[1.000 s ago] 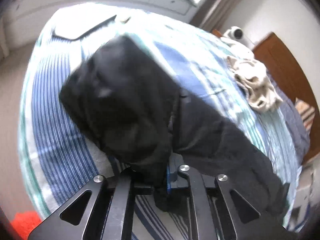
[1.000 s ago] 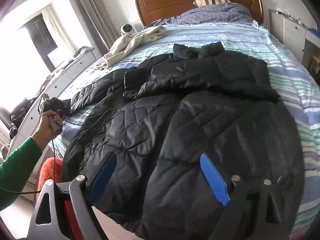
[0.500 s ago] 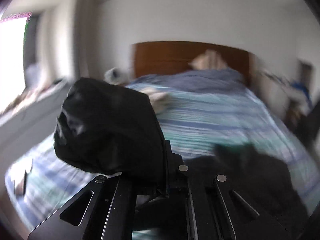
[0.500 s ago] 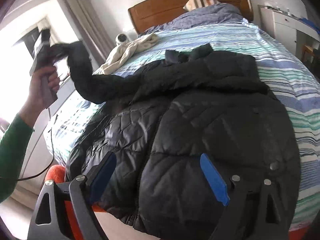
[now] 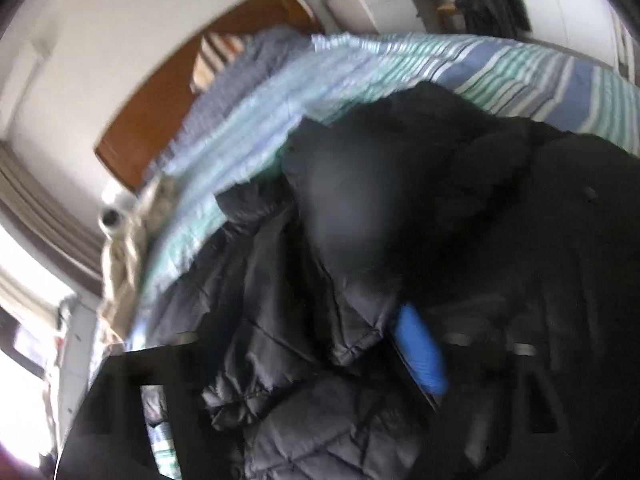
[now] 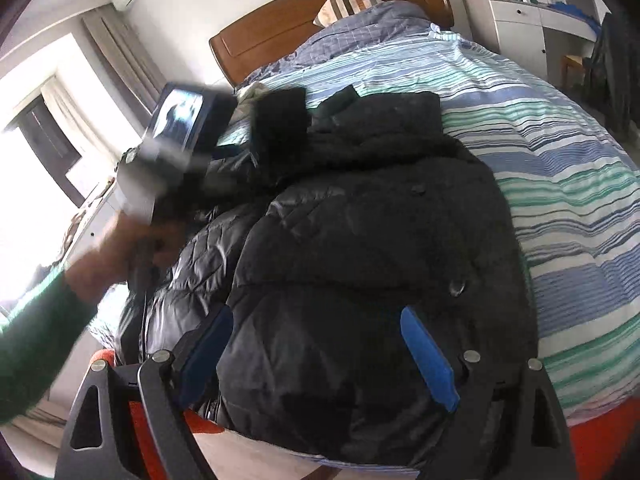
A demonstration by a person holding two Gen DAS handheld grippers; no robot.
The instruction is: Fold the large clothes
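Observation:
A black quilted jacket (image 6: 360,240) lies spread on the striped bed (image 6: 560,160), collar toward the headboard. Its left sleeve (image 6: 280,128) is thrown across the upper chest. In the left wrist view the blurred sleeve (image 5: 352,208) hangs between the fingers of my left gripper (image 5: 292,328). The jaws are opening, the blue pad (image 5: 420,352) is bare, and the other finger is hidden by fabric. A hand in a green sleeve (image 6: 120,248) holds that gripper at the jacket's left. My right gripper (image 6: 316,320) stands open over the jacket's hem, gripping nothing.
A cream garment (image 5: 120,260) lies at the bed's far left by a small white device (image 5: 112,216). A wooden headboard (image 6: 320,12) and striped pillow (image 6: 348,0) are at the back, a white dresser (image 6: 512,28) at the right. Something orange (image 6: 600,440) shows below the bed's front edge.
The left gripper carried the sleeve up from the bed's left side and swung it over the jacket's chest, rolling as it went; its jaws have parted. The right gripper shifted slightly.

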